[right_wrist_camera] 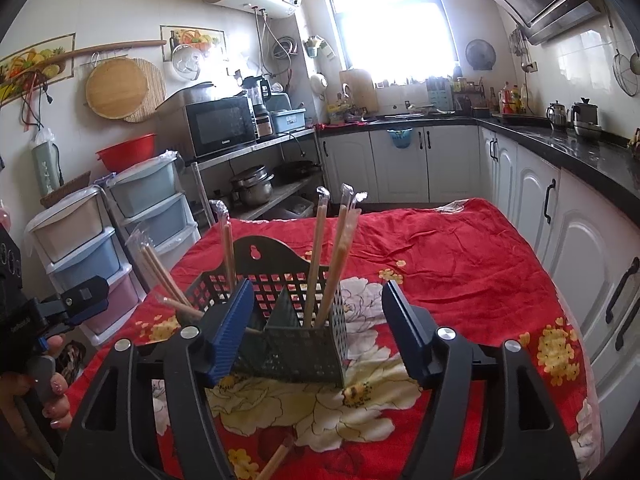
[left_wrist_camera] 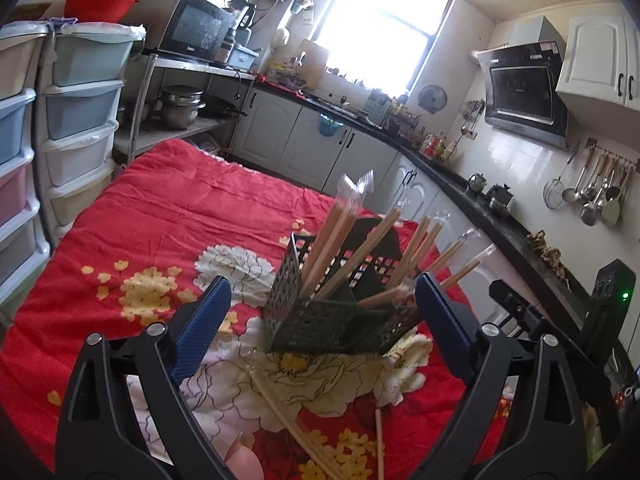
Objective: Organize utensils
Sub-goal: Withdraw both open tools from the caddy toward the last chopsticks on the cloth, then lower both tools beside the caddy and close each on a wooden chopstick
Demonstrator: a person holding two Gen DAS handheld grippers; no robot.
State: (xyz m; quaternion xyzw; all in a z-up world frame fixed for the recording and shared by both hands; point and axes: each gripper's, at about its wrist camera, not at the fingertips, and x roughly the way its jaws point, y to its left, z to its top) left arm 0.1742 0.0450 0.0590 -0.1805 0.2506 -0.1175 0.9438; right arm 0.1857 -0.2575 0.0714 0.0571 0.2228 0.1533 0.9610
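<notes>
Hand-held gripper (left_wrist_camera: pixel 322 308) over red floral cloth (left_wrist_camera: pixel 168 216), kitchen cabinets (right_wrist_camera: pixel 404 160) behind.

Left gripper (left_wrist_camera: pixel 322 312) tilts slightly downward, its blue-padded jaws spread wide and pressing on nothing. Right gripper (right_wrist_camera: pixel 318 324) does likewise. A hand (right_wrist_camera: pixel 48 384) grips the left gripper's handle.

Each gripper, the left gripper (left_wrist_camera: pixel 322 312) and the right gripper (right_wrist_camera: pixel 318 326), has two black plastic arms with triangular cut-outs and round silver screws at the pivots. Ribbed dark-blue pads (left_wrist_camera: pixel 204 320) line the fingers. At nine o'clock in the right wrist view, a hand (right_wrist_camera: pixel 52 384) with painted nails grips a grey handle.
</notes>
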